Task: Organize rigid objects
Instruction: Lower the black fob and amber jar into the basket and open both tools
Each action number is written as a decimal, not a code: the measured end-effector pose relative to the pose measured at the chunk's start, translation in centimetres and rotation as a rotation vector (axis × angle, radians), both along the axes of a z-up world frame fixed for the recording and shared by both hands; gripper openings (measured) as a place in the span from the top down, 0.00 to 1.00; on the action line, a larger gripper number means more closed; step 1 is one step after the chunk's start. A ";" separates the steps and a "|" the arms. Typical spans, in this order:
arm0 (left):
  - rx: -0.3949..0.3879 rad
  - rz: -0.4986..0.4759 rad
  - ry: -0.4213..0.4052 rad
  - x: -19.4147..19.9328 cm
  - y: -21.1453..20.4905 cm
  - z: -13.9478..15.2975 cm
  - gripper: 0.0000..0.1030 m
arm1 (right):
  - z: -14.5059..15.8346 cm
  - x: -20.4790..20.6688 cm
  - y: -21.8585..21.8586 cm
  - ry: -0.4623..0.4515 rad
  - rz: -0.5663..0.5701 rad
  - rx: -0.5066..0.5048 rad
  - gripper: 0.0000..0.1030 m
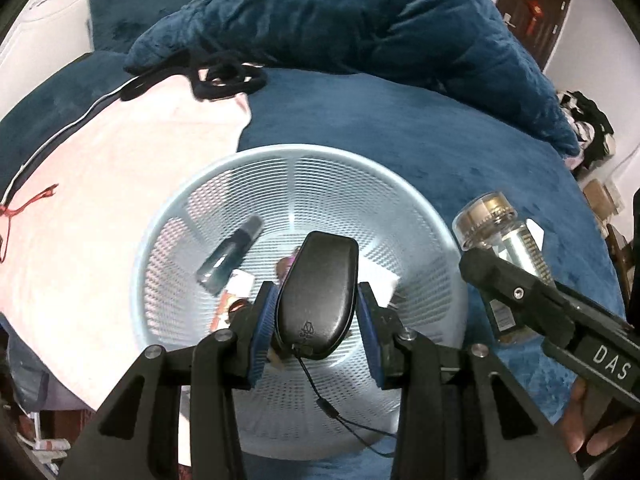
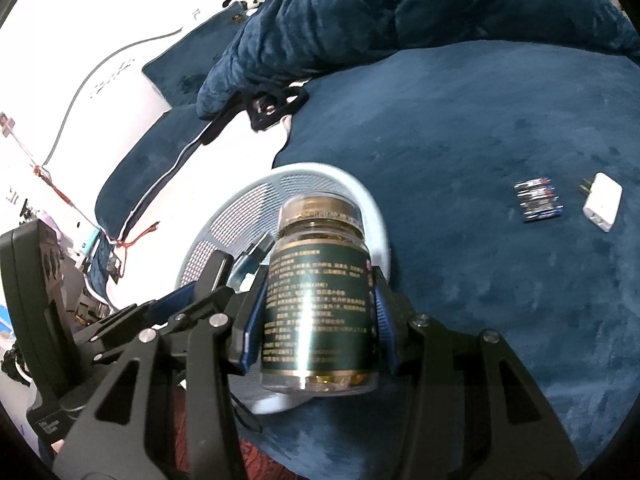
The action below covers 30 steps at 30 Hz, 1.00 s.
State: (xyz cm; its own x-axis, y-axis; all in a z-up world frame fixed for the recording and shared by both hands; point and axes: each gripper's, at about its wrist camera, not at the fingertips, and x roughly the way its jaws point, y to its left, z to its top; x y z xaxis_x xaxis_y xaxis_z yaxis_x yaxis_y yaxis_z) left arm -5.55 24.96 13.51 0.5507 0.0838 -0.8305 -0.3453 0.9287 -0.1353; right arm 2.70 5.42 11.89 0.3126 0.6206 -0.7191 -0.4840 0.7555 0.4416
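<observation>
A: Several items already in the basket (image 1: 224, 184): a dark tube-shaped item (image 1: 232, 256), some flat packets, a pinkish piece near the centre. Exact count not readable; partly hidden behind the left gripper (image 1: 316, 312).

B: Left side status?

A: Fingers (image 1: 262, 336) of the left gripper pinching a black oval case (image 1: 318, 296), cord (image 1: 340, 412) hanging loose below it. Held directly above the basket opening, clear of the mesh. Judged ready for release, not yet deposited.

B: Right side?

A: Right gripper (image 2: 318, 312) closed on a capsule bottle (image 2: 320, 292), blue pads pressed against both sides of the green label, gold cap (image 2: 320, 210) pointing forward. Positioned over the near-right rim of the basket, seemingly not yet fully over the opening. Slight motion blur; whether it touches the rim cannot be told.

B: Remaining work?

A: Still lying on the blue bed cover (image 2: 460, 140), well apart from the basket: a pack of batteries (image 2: 538, 200) and, just beside it to the right, a white plug adapter (image 2: 602, 206). Neither touched.

B: Overall progress?

A: Judged past the halfway mark. Two items in hand awaiting drop, two more to collect. Pink garment (image 1: 120, 168) and black cord bundle (image 1: 228, 76) near the pillow soft, likely outside the task.
</observation>
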 end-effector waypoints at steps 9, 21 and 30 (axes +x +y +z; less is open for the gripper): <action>-0.011 0.098 -0.022 -1.4 3.9 0.1 0.61 | -0.9 -1.1 3.3 0.008 0.081 -0.024 0.54; -0.034 0.097 -0.003 -1.1 4.2 -1.2 0.61 | -1.4 -1.3 4.2 0.015 0.105 -0.062 0.54; -0.039 0.093 0.004 -1.0 3.8 -1.4 0.61 | -1.6 -1.4 4.6 0.023 0.122 -0.063 0.54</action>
State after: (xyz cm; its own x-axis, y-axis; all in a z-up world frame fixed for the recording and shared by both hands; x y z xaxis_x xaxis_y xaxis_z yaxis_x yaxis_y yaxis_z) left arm -6.56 28.77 12.06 0.5387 0.1024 -0.8362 -0.4306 0.8866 -0.1688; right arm 1.26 10.04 10.33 0.2207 0.6066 -0.7637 -0.5639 0.7183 0.4075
